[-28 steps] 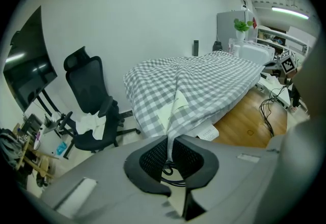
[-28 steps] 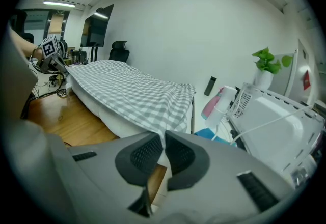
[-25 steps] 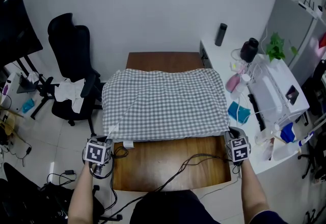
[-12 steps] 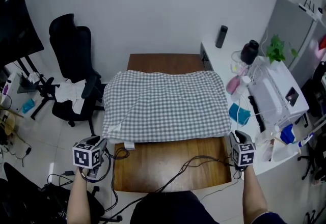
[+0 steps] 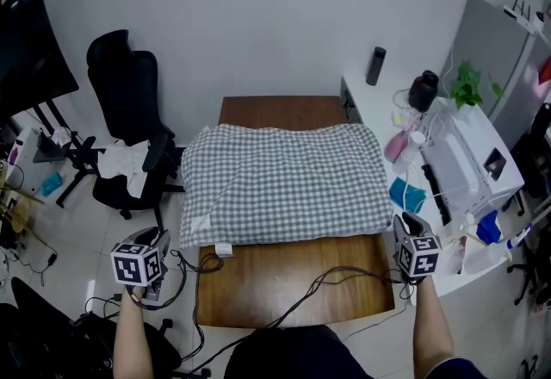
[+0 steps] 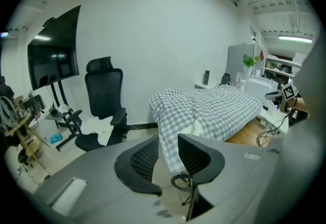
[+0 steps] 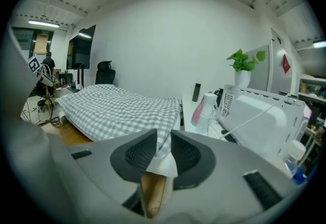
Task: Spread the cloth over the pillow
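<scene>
The gingham cloth [image 5: 284, 183] lies spread over the pillow [image 7: 162, 164] in the middle of the counter [image 5: 284, 278]. It covers the pillow all but fully, with only a white corner peeping out at the cloth's 5 o'clock. My left claw [image 6: 167, 149] and right claw [image 7: 163, 149] have just been opening and now stand spread, pinching nothing. They sit clear of the cloth's 7 and 5 o'clock corners. I judge the spreading done, with perhaps a little smoothing left.
</scene>
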Demonstrator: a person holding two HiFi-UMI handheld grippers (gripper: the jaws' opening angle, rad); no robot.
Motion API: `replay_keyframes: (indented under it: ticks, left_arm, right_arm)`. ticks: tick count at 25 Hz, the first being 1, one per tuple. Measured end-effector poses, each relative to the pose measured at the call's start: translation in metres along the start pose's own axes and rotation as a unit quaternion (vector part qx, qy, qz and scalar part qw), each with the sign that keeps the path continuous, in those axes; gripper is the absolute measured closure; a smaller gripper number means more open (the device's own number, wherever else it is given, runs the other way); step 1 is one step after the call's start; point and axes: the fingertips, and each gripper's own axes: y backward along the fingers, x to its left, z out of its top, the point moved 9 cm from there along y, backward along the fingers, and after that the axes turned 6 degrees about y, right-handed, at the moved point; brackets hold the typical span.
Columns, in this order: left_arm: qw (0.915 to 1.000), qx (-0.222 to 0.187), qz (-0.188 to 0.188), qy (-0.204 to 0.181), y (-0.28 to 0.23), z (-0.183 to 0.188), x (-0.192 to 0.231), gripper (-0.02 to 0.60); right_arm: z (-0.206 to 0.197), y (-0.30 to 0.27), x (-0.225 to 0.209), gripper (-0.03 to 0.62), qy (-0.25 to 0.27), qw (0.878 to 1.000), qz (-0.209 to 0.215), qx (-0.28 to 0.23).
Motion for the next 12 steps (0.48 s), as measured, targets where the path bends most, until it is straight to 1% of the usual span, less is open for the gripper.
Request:
replay_keyframes:
  ticks: [5,8,9,10,11,12]
  left_arm:
    - [0.9986,-0.041,-0.033,-0.003,-0.004,0.023,-0.028,0.451]
    - [0.9965,-0.061,-0.057,-0.004,-0.013,0.035,-0.053,0.451]
    - [0.9956,-0.072,-0.061,-0.004,-0.016,0.039,-0.062,0.471]
    - [0.9944,-0.084,-0.064,-0.005,-0.018,0.043,-0.071,0.531]
    - [0.9929,-0.095,-0.071,-0.005,-0.019,0.048,-0.080,0.572]
    - [0.9913,-0.103,-0.082,-0.006,-0.021,0.052,-0.089,0.572]
  right_arm:
    - [0.021,-0.006,0.011,0.494,-0.006,1.000,0.015,-0.022]
    - [0.037,-0.011,0.024,0.496,-0.018,0.998,0.035,-0.043]
    - [0.043,-0.013,0.029,0.499,-0.018,0.998,0.042,-0.050]
    - [0.049,-0.014,0.035,0.499,-0.018,0.997,0.049,-0.056]
    - [0.055,-0.014,0.040,0.524,-0.018,0.996,0.055,-0.062]
    - [0.060,-0.015,0.046,0.572,-0.017,0.996,0.061,-0.067]
